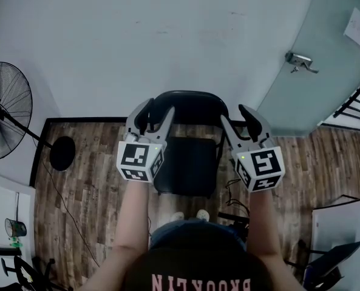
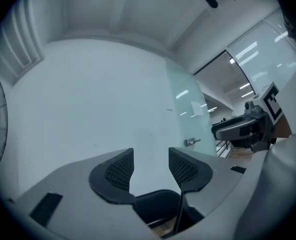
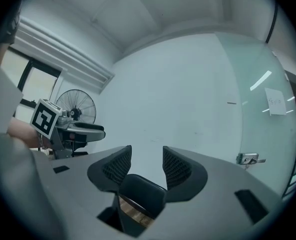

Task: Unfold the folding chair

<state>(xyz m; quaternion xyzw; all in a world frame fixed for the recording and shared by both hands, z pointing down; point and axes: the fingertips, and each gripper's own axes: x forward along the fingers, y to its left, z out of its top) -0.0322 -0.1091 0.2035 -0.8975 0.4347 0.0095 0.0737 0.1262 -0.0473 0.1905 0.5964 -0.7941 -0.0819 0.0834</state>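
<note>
Head view: black folding chair (image 1: pixel 189 162) stands on the wood floor (image 1: pixel 82 193) with its curved backrest toward the white wall (image 1: pixel 167 35); the seat reads as a dark square lying flat below the backrest. Left gripper (image 1: pixel 156 115) and right gripper (image 1: pixel 240 123) are held over the backrest's two upper corners, fingers parted, nothing clamped. Floor is bare on both sides of the chair. A standing fan (image 1: pixel 3 111) with a round base (image 1: pixel 62 153) is well to the left; a frosted glass door (image 1: pixel 325 53) closes the right side. Left gripper view: left gripper (image 2: pixel 150 156) has its pads apart with only wall between them; the chair's backrest (image 2: pixel 155 206) shows low, below the pads and not touching them. The right gripper (image 2: pixel 242 129) is level alongside, with the door handle (image 2: pixel 189 142) beyond. Right gripper view: right gripper (image 3: pixel 147 151) is likewise spread and empty; the backrest (image 3: pixel 138 194) sits beneath the pads. The left gripper (image 3: pixel 73 129) and the fan (image 3: pixel 75 104) are at the left, the door handle (image 3: pixel 248 158) at the right.
</note>
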